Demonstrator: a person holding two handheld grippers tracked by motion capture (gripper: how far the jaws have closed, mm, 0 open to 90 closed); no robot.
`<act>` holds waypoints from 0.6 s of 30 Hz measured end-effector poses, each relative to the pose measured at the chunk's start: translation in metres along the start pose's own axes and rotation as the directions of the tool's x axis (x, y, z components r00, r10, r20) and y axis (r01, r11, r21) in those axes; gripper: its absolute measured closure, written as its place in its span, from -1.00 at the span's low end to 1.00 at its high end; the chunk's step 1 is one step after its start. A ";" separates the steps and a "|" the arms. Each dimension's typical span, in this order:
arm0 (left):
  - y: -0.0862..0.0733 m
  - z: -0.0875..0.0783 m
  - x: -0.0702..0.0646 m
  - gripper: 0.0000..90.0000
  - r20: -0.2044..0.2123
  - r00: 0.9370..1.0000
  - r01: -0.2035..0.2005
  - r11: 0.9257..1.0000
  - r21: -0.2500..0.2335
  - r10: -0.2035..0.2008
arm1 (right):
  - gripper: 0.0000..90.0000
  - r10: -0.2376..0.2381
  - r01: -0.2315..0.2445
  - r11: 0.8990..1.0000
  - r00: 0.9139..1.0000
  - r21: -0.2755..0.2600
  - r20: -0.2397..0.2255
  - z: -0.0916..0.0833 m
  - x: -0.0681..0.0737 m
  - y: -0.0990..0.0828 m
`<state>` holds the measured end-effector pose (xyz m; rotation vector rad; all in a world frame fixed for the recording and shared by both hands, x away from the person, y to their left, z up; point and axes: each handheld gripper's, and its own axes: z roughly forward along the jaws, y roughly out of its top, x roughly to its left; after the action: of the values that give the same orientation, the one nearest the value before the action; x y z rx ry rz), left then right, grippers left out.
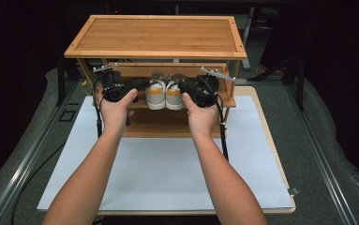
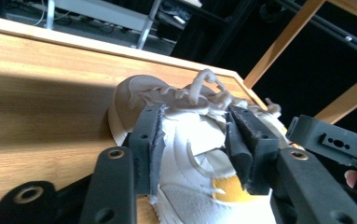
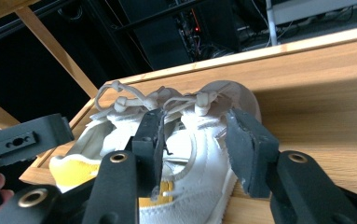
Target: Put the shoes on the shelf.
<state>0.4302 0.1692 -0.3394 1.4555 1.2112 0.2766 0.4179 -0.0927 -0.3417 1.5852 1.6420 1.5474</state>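
**A:** Where are the shoes right now?

**B:** I've got both sitting on the middle shelf of the wooden rack [image 1: 160, 35], side by side and touching, heels toward me and toes toward the back of the rack. The left shoe [image 1: 155, 95] is white with a mustard-yellow heel patch, and the right shoe [image 1: 174, 95] matches it. The rack stands at the far end of the desk [image 1: 261, 112], on the white sheet [image 1: 168, 168] that covers it.

**A:** And your left claw?

**B:** My left claw [image 1: 137, 86] comes in from the left side of the rack, under its top board. In the left gripper view its two black pads sit on either side of the left shoe [image 2: 190, 140], one against the outer side panel and one in at the laces and tongue. The upper bunches up between them, so I read it as pinching the shoe.

**A:** Same on the other side?

**B:** Nearly a mirror. My right claw [image 1: 186, 88] enters from the right side of the rack. In the right gripper view the left-hand pad presses into the lace area of the right shoe [image 3: 199, 140]; the other pad sits at the outer side of the upper, and I cannot tell for certain that it touches. I'd call it clamped on the shoe, lightly.

**A:** Are the shoes lifted?

**B:** Both soles look flat on the shelf board.
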 end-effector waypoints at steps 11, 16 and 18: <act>-0.007 -0.013 0.002 0.29 0.018 1.000 -0.011 1.000 -0.012 0.012 | 0.23 -0.074 0.075 0.997 0.997 0.012 -0.021 -0.015 -0.007 -0.009; -0.008 -0.017 0.003 0.29 0.023 1.000 -0.013 1.000 -0.013 0.013 | 0.28 -0.069 0.070 0.997 0.997 0.030 -0.030 -0.020 -0.009 -0.012; -0.010 -0.018 0.004 0.29 0.024 1.000 -0.017 1.000 -0.021 0.017 | 0.40 -0.070 0.071 0.997 0.997 0.008 -0.010 -0.022 -0.008 -0.012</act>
<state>0.4132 0.1812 -0.3434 1.4477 1.1740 0.2817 0.3958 -0.1064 -0.3483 1.5095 1.6937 1.5170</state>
